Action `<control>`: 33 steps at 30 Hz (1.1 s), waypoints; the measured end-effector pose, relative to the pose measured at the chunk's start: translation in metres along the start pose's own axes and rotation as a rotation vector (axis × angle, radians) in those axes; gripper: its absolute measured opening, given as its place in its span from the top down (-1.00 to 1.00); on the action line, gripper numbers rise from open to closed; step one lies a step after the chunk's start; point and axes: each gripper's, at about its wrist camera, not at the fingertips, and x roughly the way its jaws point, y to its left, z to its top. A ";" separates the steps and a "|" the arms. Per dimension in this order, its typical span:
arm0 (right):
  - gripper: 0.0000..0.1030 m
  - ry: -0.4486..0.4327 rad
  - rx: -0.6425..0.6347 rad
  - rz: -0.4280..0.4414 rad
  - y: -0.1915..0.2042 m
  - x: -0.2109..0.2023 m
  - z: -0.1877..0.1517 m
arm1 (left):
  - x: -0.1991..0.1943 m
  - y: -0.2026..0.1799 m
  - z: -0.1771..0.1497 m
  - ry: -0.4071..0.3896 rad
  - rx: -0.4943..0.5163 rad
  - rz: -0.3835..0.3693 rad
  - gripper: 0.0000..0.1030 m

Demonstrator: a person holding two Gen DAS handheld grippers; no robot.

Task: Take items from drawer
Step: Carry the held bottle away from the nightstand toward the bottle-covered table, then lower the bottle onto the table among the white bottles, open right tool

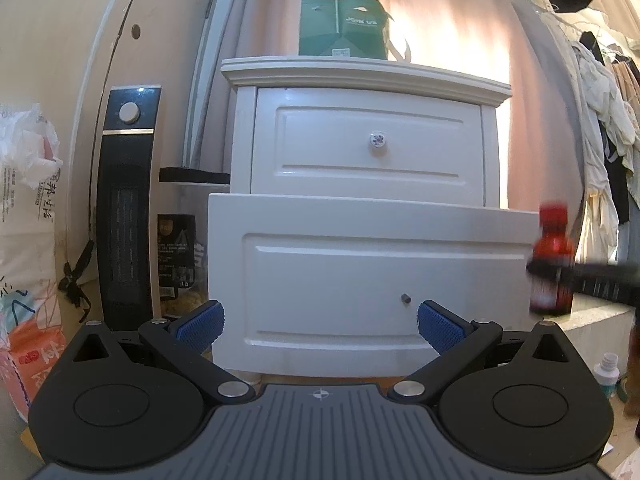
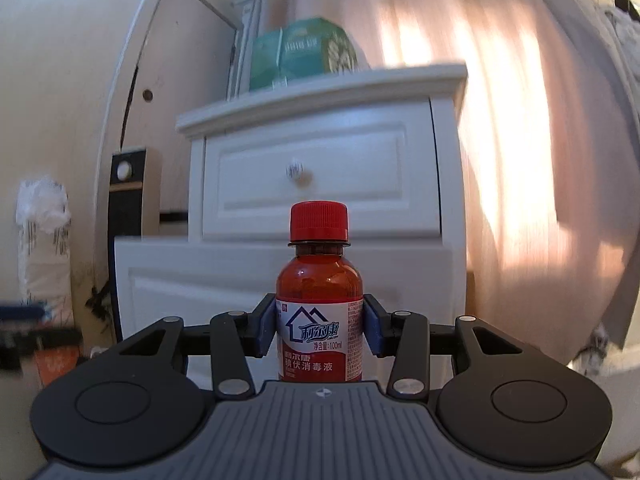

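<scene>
A white nightstand (image 1: 360,76) fills the left wrist view, its lower drawer (image 1: 372,280) pulled out toward me and its upper drawer (image 1: 368,144) closed. My left gripper (image 1: 320,326) is open in front of the lower drawer's panel, nothing between its blue pads (image 1: 200,326). My right gripper (image 2: 320,328) is shut on a small brown bottle (image 2: 320,304) with a red cap and a red-and-white label, held upright. The same bottle (image 1: 552,264) shows blurred at the right edge of the left wrist view, beside the drawer. The drawer's inside is hidden.
A green box (image 1: 344,28) sits on the nightstand top. A black tower heater (image 1: 126,208) stands left of it, with bags (image 1: 28,216) further left. Pink curtains (image 2: 500,160) hang behind. Clothes (image 1: 600,128) hang at right, and a small white bottle (image 1: 608,372) stands on the floor.
</scene>
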 end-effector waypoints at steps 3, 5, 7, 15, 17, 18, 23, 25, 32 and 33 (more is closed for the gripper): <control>0.15 0.048 0.016 -0.019 -0.001 0.002 -0.032 | -0.001 -0.002 -0.003 0.007 0.005 -0.002 -1.00; 0.15 0.082 0.019 -0.034 0.001 0.004 -0.054 | -0.001 -0.005 -0.005 0.004 0.019 0.006 -1.00; 0.15 0.105 0.037 -0.039 0.002 0.007 -0.073 | -0.002 -0.008 -0.007 -0.002 0.035 0.014 -1.00; 0.15 0.098 0.039 -0.016 0.012 0.012 -0.144 | -0.007 -0.018 -0.013 -0.005 0.082 -0.018 -1.00; 0.15 0.119 0.055 -0.035 0.011 0.018 -0.155 | -0.008 -0.020 -0.016 0.008 0.089 -0.026 -1.00; 0.15 0.119 0.075 -0.030 0.010 0.019 -0.160 | -0.009 -0.022 -0.017 0.012 0.094 -0.029 -1.00; 0.15 0.111 0.046 -0.045 0.011 0.023 -0.184 | -0.016 -0.027 -0.019 0.005 0.126 -0.026 -1.00; 0.15 0.118 0.055 -0.053 0.010 0.024 -0.191 | -0.017 -0.028 -0.020 0.009 0.127 -0.027 -1.00; 0.15 0.111 0.052 -0.048 0.014 0.029 -0.204 | -0.019 -0.033 -0.023 0.019 0.153 -0.029 -1.00; 0.15 0.107 0.051 -0.048 0.014 0.030 -0.206 | -0.019 -0.034 -0.023 0.020 0.157 -0.029 -1.00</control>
